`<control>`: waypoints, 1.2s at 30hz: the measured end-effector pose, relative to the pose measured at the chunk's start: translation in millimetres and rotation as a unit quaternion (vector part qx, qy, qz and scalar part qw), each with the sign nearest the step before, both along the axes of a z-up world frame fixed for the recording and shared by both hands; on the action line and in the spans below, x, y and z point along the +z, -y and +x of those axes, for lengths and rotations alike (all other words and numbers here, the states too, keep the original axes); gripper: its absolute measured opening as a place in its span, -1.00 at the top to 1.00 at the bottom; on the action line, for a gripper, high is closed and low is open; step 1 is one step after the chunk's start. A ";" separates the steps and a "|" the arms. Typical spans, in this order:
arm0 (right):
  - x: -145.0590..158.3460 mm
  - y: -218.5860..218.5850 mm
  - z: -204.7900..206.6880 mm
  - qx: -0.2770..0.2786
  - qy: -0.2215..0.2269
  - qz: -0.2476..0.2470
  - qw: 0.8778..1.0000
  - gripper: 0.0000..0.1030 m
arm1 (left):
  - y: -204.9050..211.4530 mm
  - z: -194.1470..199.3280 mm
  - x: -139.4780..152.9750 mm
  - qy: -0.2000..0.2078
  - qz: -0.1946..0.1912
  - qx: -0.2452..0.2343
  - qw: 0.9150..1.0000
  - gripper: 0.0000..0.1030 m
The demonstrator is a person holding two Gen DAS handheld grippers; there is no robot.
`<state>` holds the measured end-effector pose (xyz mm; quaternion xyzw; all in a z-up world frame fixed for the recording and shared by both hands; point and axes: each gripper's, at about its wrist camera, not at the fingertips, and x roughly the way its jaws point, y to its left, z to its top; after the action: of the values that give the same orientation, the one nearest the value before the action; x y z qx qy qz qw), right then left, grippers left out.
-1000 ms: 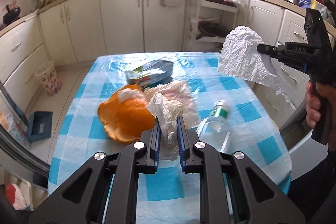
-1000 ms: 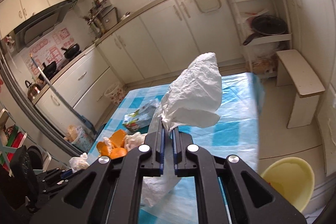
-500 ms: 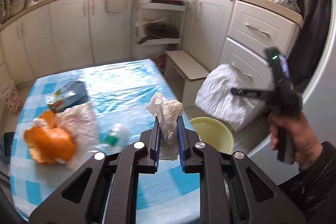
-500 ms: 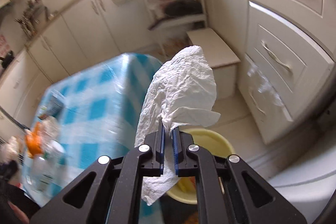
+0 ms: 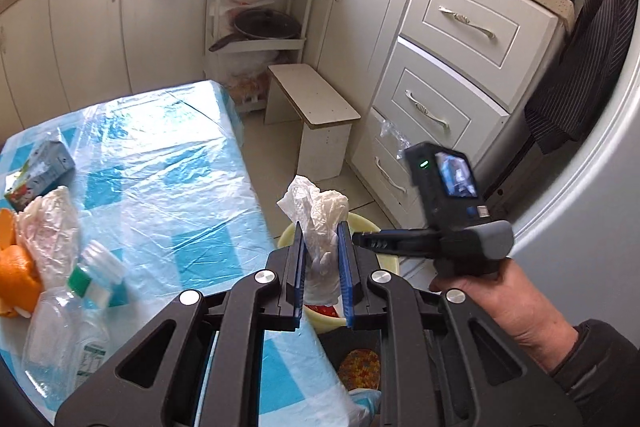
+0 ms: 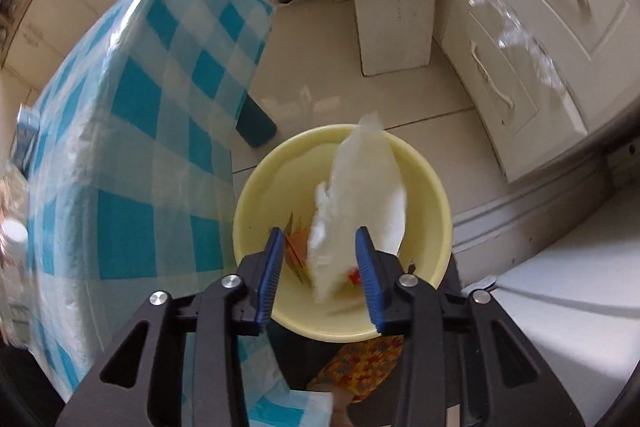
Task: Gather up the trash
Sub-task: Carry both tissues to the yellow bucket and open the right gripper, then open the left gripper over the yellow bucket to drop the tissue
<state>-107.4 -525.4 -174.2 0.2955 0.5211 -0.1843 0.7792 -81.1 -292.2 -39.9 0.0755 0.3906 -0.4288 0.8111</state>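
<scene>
My right gripper [image 6: 320,247] hangs over a yellow basin [image 6: 432,195] on the floor, and its jaws are opening. A white paper towel [image 6: 360,195] is loose between them and drops blurred into the basin, onto orange scraps [image 6: 296,247]. My left gripper [image 5: 320,239] is shut on a crumpled clear plastic glove [image 5: 316,207], held past the table's corner above the basin's rim [image 5: 286,231]. In the left wrist view the right gripper's body [image 5: 436,243] and a hand [image 5: 504,299] holding it sit just to the right.
The blue checked table [image 5: 160,187] carries orange peel [image 5: 16,267], a plastic bottle [image 5: 76,323], a crumpled bag [image 5: 48,227] and a small carton [image 5: 40,175]. A white stool [image 5: 312,115] and drawers [image 5: 436,107] stand beyond the basin. A patterned cushion [image 6: 360,367] lies below.
Both grippers swung right, off the table, toward the floor basin. The right gripper tipped downward and its jaws parted, releasing the paper towel. The left gripper kept its hold on the glove.
</scene>
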 end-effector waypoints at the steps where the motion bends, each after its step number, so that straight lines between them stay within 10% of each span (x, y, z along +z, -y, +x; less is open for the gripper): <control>1: 11.1 7.7 -7.9 -0.024 0.032 0.018 0.999 0.15 | 3.2 1.5 -2.5 -0.004 0.003 -0.001 1.000 0.73; 11: 156.3 18.0 -78.5 -0.113 0.333 -0.017 0.936 -0.37 | 70.6 0.2 -36.6 -0.048 0.051 -0.026 0.997 0.72; 21: 158.0 46.2 -89.6 -0.154 0.366 0.029 0.917 -0.37 | 142.4 4.6 -95.6 -0.098 0.127 -0.025 0.987 0.60; 25: 167.7 40.1 -90.6 -0.143 0.373 0.021 0.916 -0.37 | 156.2 7.9 -112.1 -0.105 0.157 -0.011 0.982 -0.20; 36: 169.1 34.3 -82.3 -0.136 0.376 0.024 0.916 -0.37 | 134.8 4.4 -79.5 -0.046 0.149 -0.001 0.988 -0.51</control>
<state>-189.7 -559.7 -5.1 0.4300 0.1490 -0.1513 0.8775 -76.7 -427.1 -119.4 0.1762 0.4866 -0.3697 0.7717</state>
